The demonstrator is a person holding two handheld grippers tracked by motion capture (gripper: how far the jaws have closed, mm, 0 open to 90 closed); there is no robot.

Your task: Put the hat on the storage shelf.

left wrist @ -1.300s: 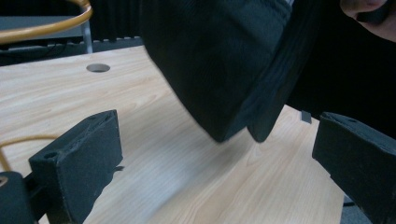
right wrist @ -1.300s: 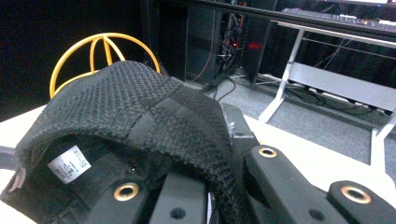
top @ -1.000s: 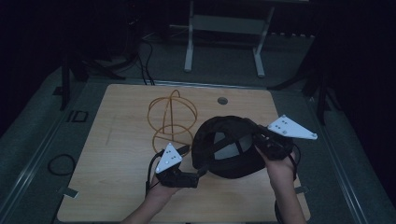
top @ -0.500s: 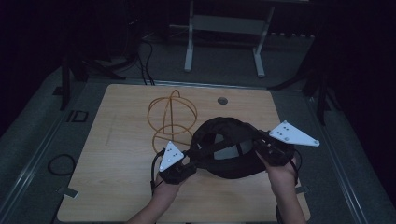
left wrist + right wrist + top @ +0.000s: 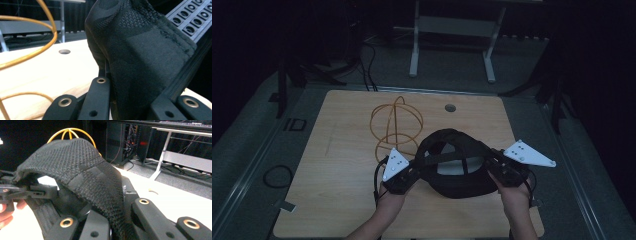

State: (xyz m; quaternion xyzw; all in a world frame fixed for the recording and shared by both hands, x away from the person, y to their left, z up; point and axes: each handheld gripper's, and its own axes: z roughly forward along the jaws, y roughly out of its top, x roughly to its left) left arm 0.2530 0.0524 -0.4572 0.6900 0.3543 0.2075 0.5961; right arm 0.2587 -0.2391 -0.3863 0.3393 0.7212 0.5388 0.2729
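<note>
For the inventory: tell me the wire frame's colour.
Orange-yellow; the wire frame shows best in the high view.

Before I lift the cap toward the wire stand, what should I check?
1. Left gripper grip: its fingers have just been closing and now pinch the cap's fabric edge. Ok.
2. Right gripper grip: shut on the opposite edge. Ok.
3. Cap off the table: cannot tell; it looks raised between the grippers in the right gripper view, but the high view is dim.
4. Wire stand upright: standing behind and left of the cap. Ok.
5. Cap apart from the stand: a gap shows in the high view. Ok.
6. Cables clear of the stand: cannot tell.
</note>
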